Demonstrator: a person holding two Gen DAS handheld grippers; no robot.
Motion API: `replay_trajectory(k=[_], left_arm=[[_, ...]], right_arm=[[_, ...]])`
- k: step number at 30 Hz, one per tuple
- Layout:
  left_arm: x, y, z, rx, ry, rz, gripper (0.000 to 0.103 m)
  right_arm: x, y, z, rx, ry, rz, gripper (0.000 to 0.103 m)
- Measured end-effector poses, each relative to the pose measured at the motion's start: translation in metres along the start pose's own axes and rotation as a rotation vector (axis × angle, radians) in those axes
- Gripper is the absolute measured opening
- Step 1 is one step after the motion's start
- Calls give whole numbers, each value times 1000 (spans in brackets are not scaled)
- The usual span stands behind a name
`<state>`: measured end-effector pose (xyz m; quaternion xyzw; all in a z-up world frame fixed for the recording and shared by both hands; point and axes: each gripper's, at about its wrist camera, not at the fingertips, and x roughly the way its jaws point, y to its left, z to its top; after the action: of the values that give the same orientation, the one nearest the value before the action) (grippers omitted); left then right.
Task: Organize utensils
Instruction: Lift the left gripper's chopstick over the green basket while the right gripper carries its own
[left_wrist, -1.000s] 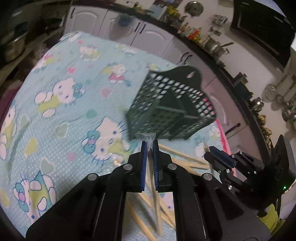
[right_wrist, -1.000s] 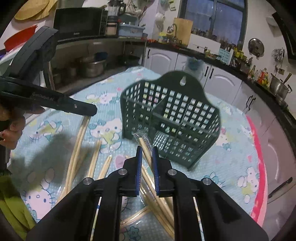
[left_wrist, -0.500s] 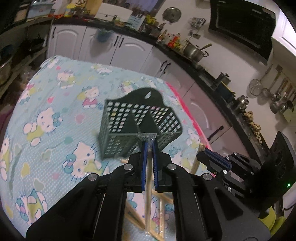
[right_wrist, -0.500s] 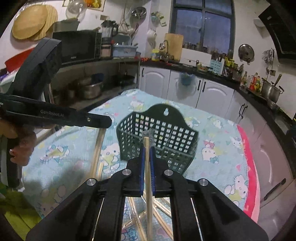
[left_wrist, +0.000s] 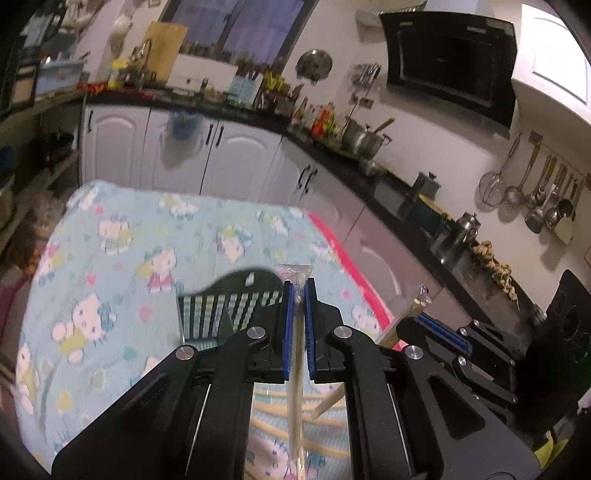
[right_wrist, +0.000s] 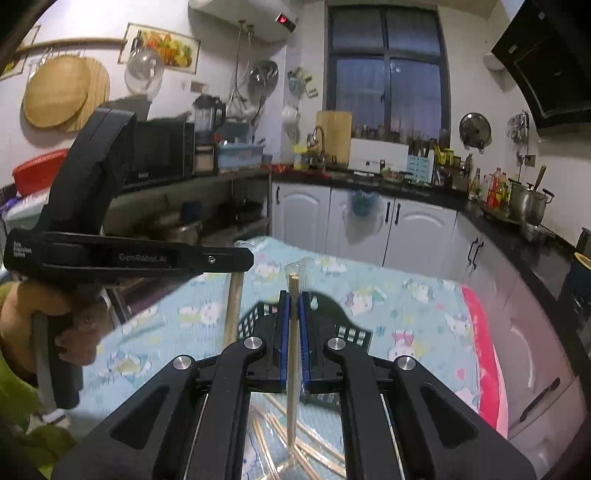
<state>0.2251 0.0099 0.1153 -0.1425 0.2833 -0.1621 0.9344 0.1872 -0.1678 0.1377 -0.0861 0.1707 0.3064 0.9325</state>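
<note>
My left gripper (left_wrist: 298, 291) is shut on a plastic-wrapped wooden chopstick (left_wrist: 295, 384) and holds it lifted above the table. My right gripper (right_wrist: 293, 299) is shut on another wrapped chopstick (right_wrist: 292, 369), also lifted; it shows in the left wrist view (left_wrist: 400, 317) at the right. The dark green perforated utensil basket (left_wrist: 225, 306) stands on the table just beyond and below both grippers, partly hidden by them; it also shows in the right wrist view (right_wrist: 258, 317). More wrapped chopsticks (right_wrist: 314, 454) lie on the cloth under the grippers.
The table wears a light blue cartoon-cat cloth (left_wrist: 122, 258) with a pink edge (left_wrist: 351, 266) on the right. White kitchen cabinets (left_wrist: 229, 162) and a dark counter run behind it. The left gripper's body (right_wrist: 122, 254) and the hand holding it fill the left of the right wrist view.
Both grippers have risen and tilted up with their chopsticks. The basket has dropped lower in both views and the kitchen wall now fills the upper half.
</note>
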Motion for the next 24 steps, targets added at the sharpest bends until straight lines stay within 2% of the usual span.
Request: replay_trajectory(k=[14,24], left_arm=[[-8,-19,53,42,-208,74,3],[7,-16,57,72,-345,157,3]], right_arm=[[-5,-32,51,67,-156,-34,5],[15,-54,58,126,-193,-65,5]])
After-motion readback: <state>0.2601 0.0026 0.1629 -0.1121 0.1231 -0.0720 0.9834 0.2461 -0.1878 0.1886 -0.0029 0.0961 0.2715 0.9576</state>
